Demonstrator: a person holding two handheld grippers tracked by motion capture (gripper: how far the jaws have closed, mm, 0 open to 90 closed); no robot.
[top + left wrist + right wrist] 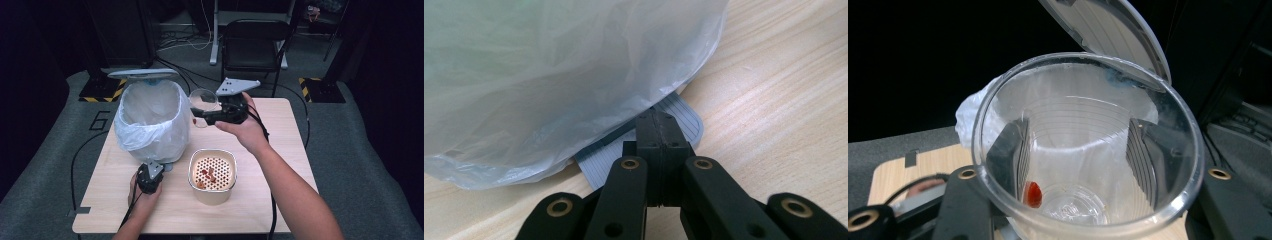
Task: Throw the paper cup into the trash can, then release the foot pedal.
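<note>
- High view: the right hand-held gripper point(200, 114) holds a clear plastic cup point(202, 102) above the tabletop point(280, 145), just beside the rim of the bin.
- Its jaws stand partly closed, 1 on each side of the cup's wall, pressing on it.
- Right gripper view: the cup point(1083, 145) is transparent and ribbed, with a wide round rim; 1 small red piece point(1033, 194) sits at its bottom against the wall, beside the left jaw.
- Both ridged pads show through the clear wall.
- Beyond the cup stands the bin point(152, 122), lined with a thin white bag, its grey lid point(142, 74) raised.
- Nearer the person than the right hand-held gripper, a cream container point(212, 175) with a perforated insert stands on the tabletop; a few reddish bits lie on the insert.
- Left gripper view: the left hand-held gripper point(658, 131) has its jaws fully closed against each other, with nothing between them.
- Its tips rest on a grey ribbed pedal point(684, 120) that sticks out from under the bag point(564, 75) at the foot of the bin.
- The bulging bag hangs just above that gripper's tips and hides most of the pedal.
- Between the 2 hand-held grippers lie the bin's near wall and bare tabletop.
</note>
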